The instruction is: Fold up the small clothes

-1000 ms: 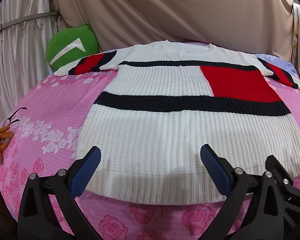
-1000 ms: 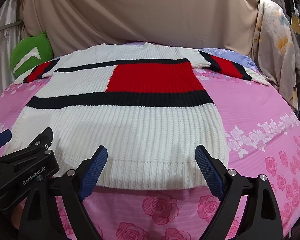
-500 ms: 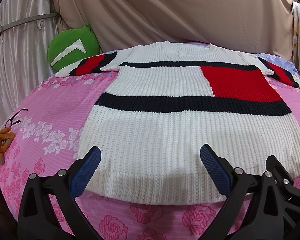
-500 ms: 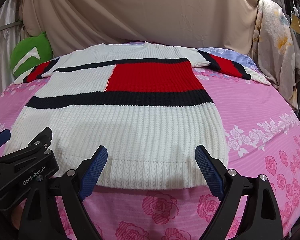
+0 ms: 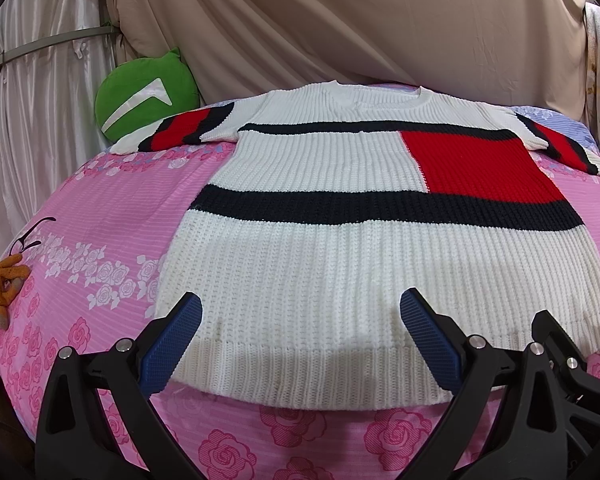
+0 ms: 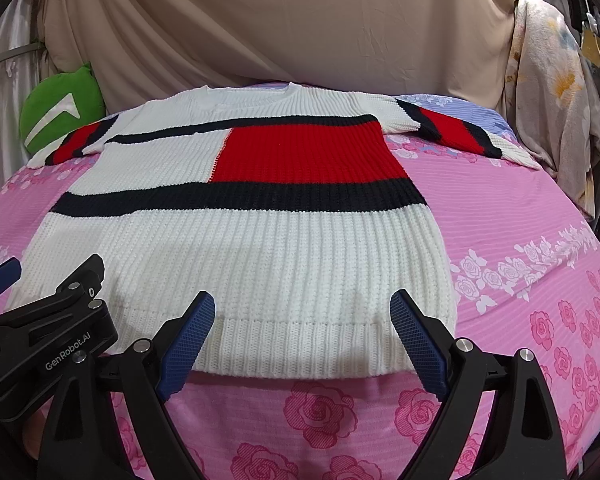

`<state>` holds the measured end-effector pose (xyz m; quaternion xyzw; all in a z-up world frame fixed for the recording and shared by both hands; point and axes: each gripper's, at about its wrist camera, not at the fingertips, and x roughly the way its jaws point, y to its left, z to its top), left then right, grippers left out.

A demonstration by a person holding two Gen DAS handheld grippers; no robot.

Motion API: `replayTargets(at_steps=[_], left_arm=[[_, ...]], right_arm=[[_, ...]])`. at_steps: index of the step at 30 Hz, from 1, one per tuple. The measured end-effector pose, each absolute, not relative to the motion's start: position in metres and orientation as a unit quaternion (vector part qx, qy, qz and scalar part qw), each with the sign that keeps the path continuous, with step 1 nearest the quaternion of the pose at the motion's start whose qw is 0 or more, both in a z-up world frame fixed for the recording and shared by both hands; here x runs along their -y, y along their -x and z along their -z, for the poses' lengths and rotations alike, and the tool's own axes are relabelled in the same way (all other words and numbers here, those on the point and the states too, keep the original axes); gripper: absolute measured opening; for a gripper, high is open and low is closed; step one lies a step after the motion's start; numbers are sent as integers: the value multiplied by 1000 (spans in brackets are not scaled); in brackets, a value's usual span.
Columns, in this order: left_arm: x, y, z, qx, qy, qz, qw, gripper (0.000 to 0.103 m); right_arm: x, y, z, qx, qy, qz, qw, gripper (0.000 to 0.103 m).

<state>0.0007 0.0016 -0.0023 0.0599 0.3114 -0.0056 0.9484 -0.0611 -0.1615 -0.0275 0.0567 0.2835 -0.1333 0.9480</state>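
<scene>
On a pink rose-print bed [image 5: 100, 216], a white knit sweater [image 5: 340, 248] lies flat as the left gripper [image 5: 300, 344] and right gripper [image 6: 302, 340] hover released at its near hem, where uneven pinches could skew the fold.

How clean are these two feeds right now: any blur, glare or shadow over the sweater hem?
Left wrist view: sharp; fisheye bulges the bed; the left gripper shades the sweater hem softly, no glare. Right wrist view: equally crisp; dark corner vignette; the right gripper casts similar faint hem shadow.
</scene>
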Motion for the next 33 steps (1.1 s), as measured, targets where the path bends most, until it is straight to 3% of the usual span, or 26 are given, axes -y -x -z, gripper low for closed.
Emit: replayTargets(at_steps=[23, 33], left_arm=[[-10, 1, -3, -311, -35, 29, 949, 97], [-57, -32, -87, -223, -34, -9, 974, 98]], right_arm=[[168, 66, 28, -285, -68, 103, 950, 89], [326, 65, -21, -217, -85, 196, 953, 93]])
